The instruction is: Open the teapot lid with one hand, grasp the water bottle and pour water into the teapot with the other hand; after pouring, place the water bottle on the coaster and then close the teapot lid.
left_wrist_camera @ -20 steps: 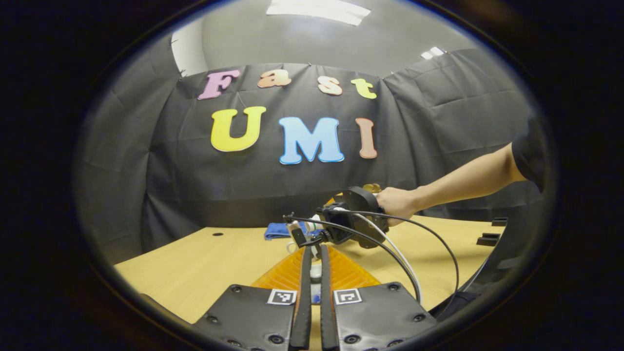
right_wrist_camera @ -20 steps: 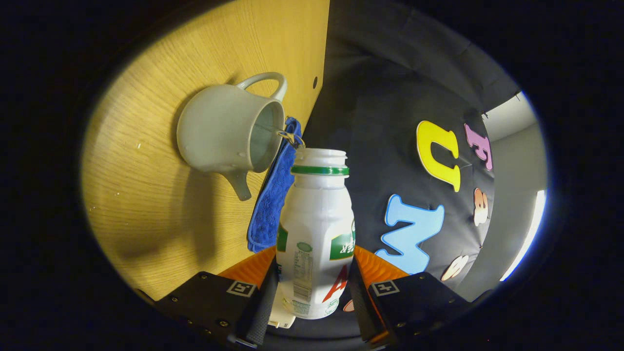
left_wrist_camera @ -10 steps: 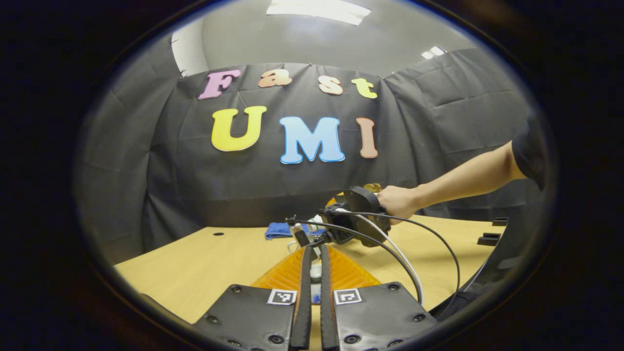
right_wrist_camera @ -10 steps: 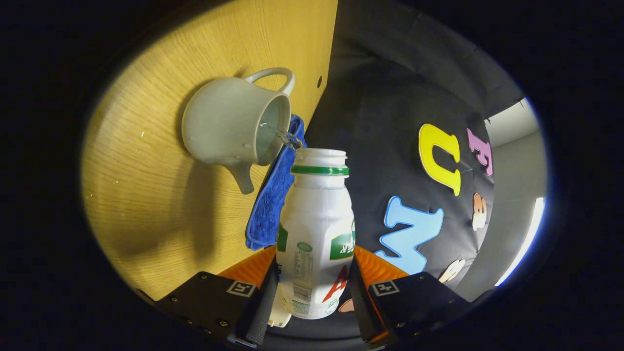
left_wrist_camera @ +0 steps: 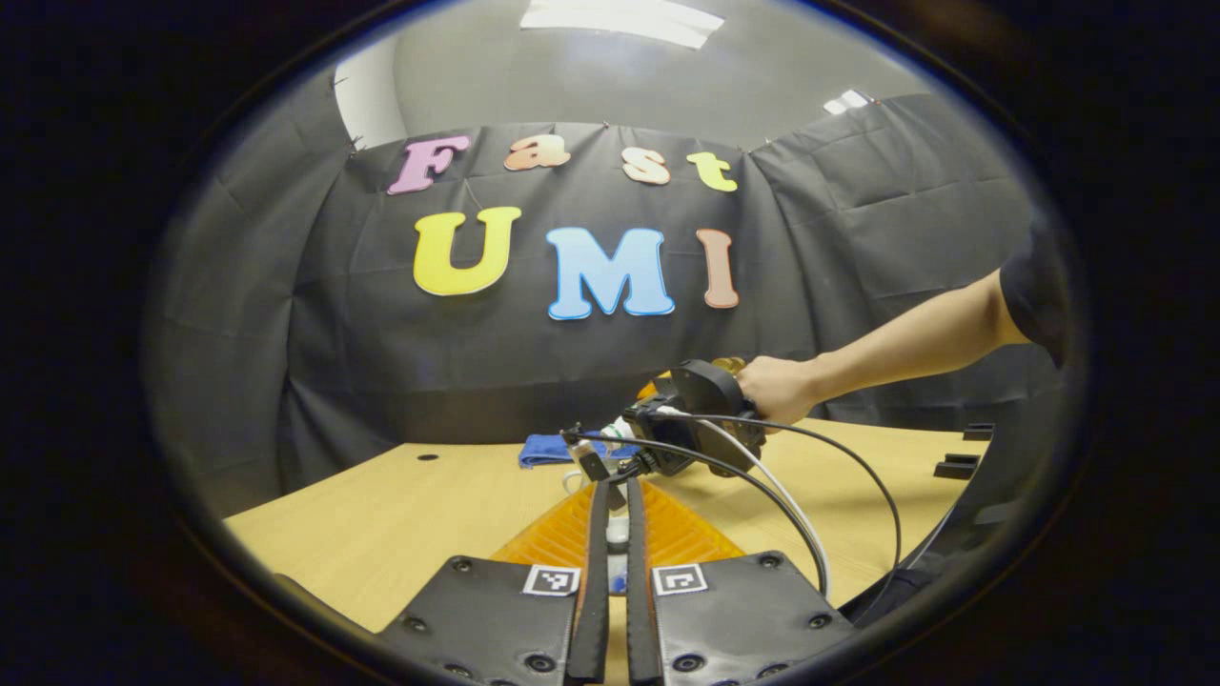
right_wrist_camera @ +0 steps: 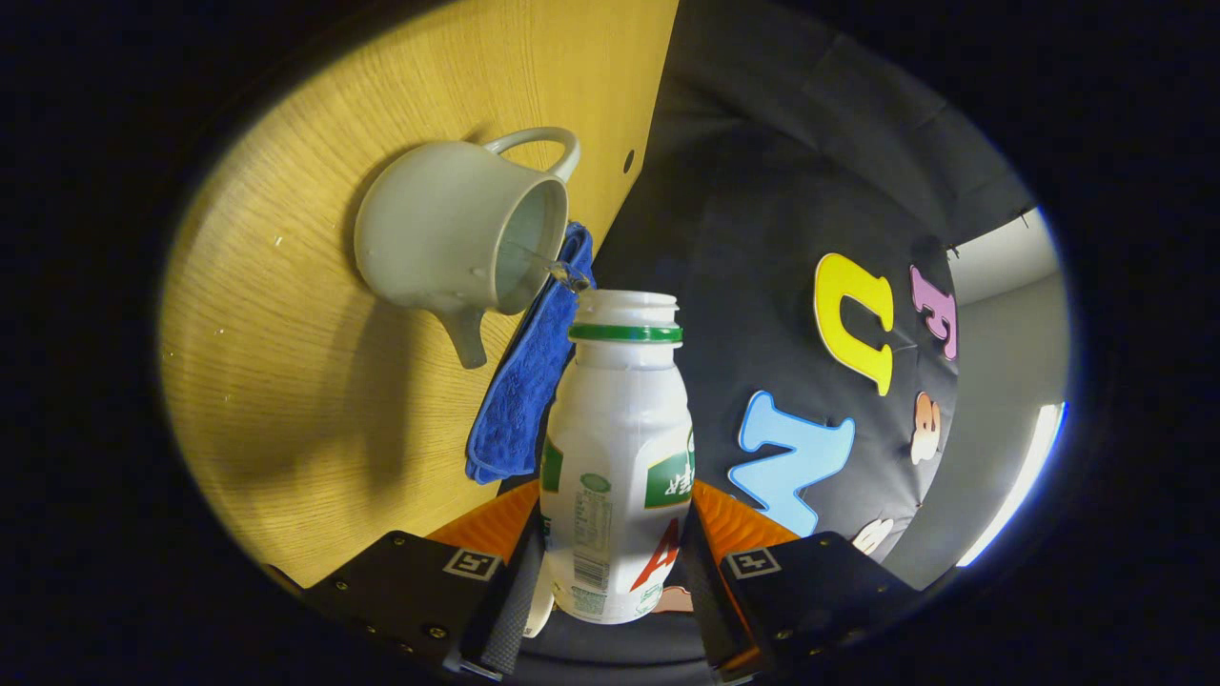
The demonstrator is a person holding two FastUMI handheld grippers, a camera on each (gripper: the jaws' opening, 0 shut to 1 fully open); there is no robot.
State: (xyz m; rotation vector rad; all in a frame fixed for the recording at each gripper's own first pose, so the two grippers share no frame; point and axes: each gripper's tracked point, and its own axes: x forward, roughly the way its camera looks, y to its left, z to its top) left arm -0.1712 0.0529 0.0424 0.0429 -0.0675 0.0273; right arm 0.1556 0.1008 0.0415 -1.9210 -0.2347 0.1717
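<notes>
Teapot (right_wrist_camera: 448,243) open beside blue cloth (right_wrist_camera: 524,381); right hand-held gripper (right_wrist_camera: 610,572) pinches water bottle (right_wrist_camera: 617,457).

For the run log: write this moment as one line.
step: pouring | right gripper: shut on bottle, tipped toward teapot | lid: off, in left gripper | cloth: beside teapot

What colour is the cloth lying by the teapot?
Blue; the cloth shows best in the right gripper view, beside the teapot.
</notes>
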